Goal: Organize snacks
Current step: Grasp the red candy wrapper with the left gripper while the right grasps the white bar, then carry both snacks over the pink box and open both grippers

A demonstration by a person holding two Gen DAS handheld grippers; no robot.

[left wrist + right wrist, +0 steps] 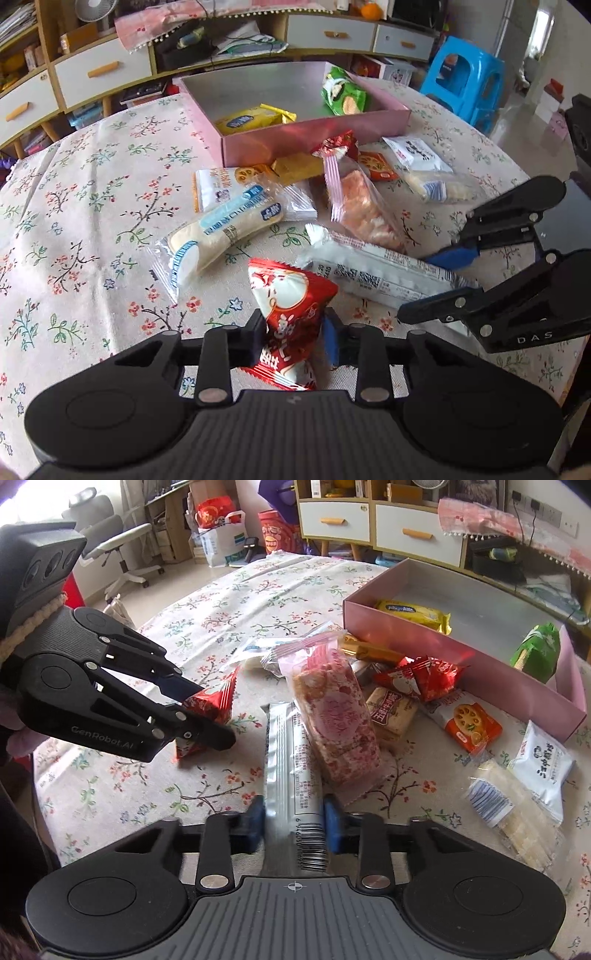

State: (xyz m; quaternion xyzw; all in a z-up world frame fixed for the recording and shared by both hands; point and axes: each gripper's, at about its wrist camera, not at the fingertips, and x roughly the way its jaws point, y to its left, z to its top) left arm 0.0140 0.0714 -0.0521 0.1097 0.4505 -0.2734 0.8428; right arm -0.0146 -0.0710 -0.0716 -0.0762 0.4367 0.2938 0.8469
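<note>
On the floral tablecloth (74,221), my left gripper (294,338) is shut on a red foil snack packet (288,295), which stands up between the pads. In the right wrist view the same left gripper (212,716) pinches that red packet (210,701). My right gripper (295,825) is shut on the near end of a long silver packet (291,760) that lies flat; the left wrist view shows the right gripper (424,286) on the silver packet (373,273). Behind them, a pink box (314,133) holds a yellow packet (247,120) and a green packet (341,92).
Several loose snacks lie in front of the box: a white bun packet (221,229), a pink cracker pack (332,716), an orange packet (472,725), a white pouch (543,764). A blue stool (465,77) and a drawer cabinet (92,74) stand beyond the table.
</note>
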